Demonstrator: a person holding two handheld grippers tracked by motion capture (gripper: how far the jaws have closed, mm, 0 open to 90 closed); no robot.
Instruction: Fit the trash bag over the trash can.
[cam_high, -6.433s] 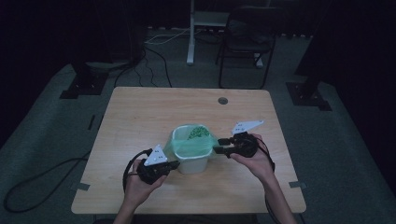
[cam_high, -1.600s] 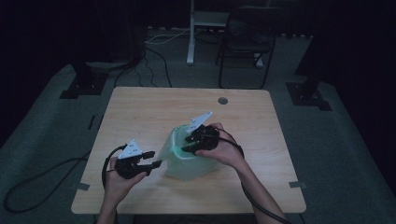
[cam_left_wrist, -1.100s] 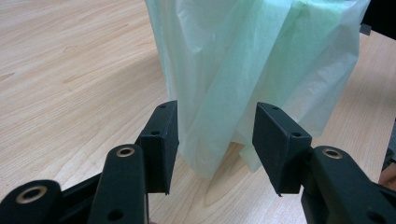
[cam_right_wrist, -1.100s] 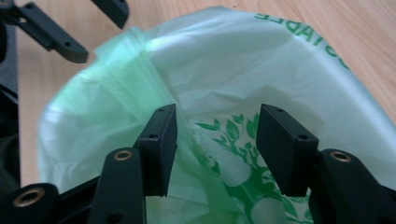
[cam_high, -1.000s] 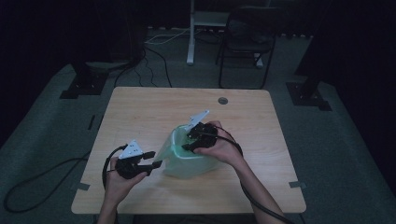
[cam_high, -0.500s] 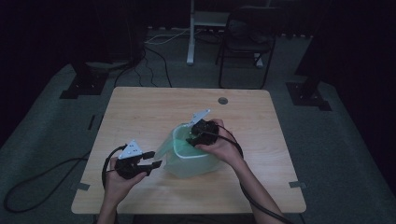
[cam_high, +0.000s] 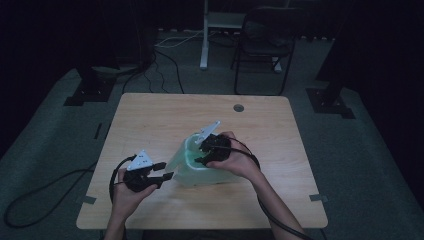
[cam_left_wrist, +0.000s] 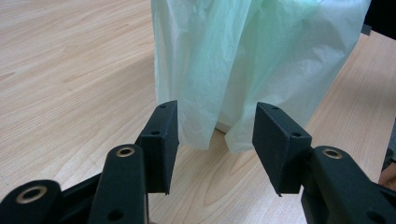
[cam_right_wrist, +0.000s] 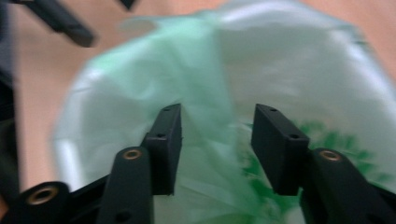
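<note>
A pale green plastic bag (cam_high: 182, 162) lines a white bin (cam_high: 210, 176) in the middle of the wooden table (cam_high: 150, 120); the bag's skirt (cam_left_wrist: 243, 60) hangs down the bin's outside. My right gripper (cam_high: 200, 152) hovers over the bin's mouth, open, jaws pointing down into the bag's interior (cam_right_wrist: 224, 140), which shows green print. My left gripper (cam_high: 167, 171) rests low at the bin's left, open, with the bag's hanging folds just beyond its jaws (cam_left_wrist: 215, 144) and nothing between them.
A small round grommet (cam_high: 238, 107) sits in the table's far edge. A chair (cam_high: 265, 45) and a white post (cam_high: 204, 35) stand on the floor behind the table. Cables trail from both grippers, one off the table's left side (cam_high: 45, 190).
Since 6.4 s ago the bag has been pulled over the bin's rim. My right gripper moved from the bin's right side to above its mouth, and in the last second shifted slightly rightward.
</note>
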